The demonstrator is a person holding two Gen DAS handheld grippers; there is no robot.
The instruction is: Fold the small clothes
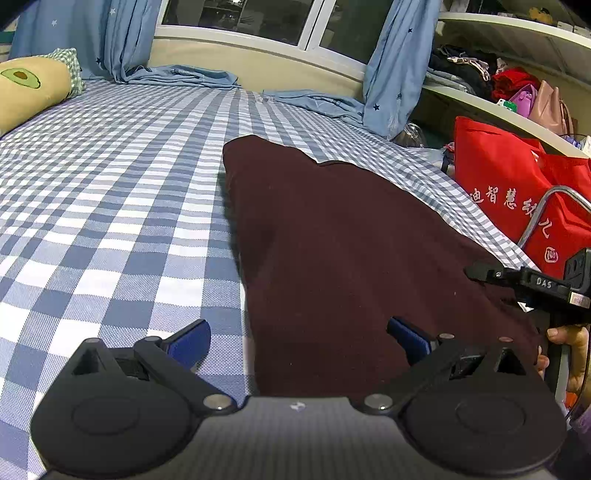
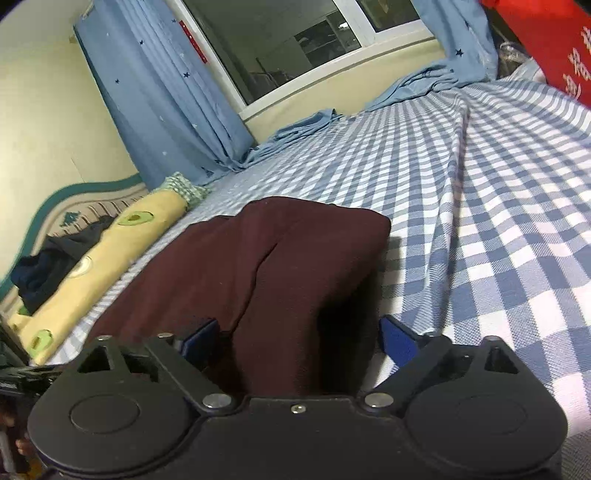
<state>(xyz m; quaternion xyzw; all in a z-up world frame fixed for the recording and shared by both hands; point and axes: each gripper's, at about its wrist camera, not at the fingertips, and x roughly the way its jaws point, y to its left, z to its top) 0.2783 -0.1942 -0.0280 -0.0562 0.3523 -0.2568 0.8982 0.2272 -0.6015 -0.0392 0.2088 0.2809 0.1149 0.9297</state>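
Here, in the left wrist view, an avocado-print bolster (image 1: 31, 90) lies at the far left of the bed (image 1: 110, 206), whose sheet is a blue and white check. Behind it, blue curtains (image 1: 122, 40) with small stars hang by the window (image 1: 236, 16), their hems spilling onto the far edge of the sheet. The left tool (image 1: 298, 341) sits low over the near part of the bed with its blue-padded fingers (image 1: 188, 343) spread wide; the left one is over bare check, the right one over the dark maroon garment (image 1: 343, 251), and neither is pinching cloth. The garment lies flat on the right half of the bed, running from the near edge toward the far side, its left edge straight. At the garment's near right corner the black body of the right tool (image 1: 532, 284) shows, with a hand (image 1: 569, 350) on its handle. Farther right stands a red bag (image 1: 517, 192) with white characters, beside shelves (image 1: 517, 44) piled with clothes and bags.

In the right wrist view, the bolster (image 2: 107, 254) lies along the left, a dark bundle of clothing (image 2: 48, 266) beside it near the headboard. The right tool (image 2: 297, 341) has its jaws spread, and a raised fold of the maroon garment (image 2: 280, 266) passes between them without being gripped. Checked sheet (image 2: 498, 221) fills the right.
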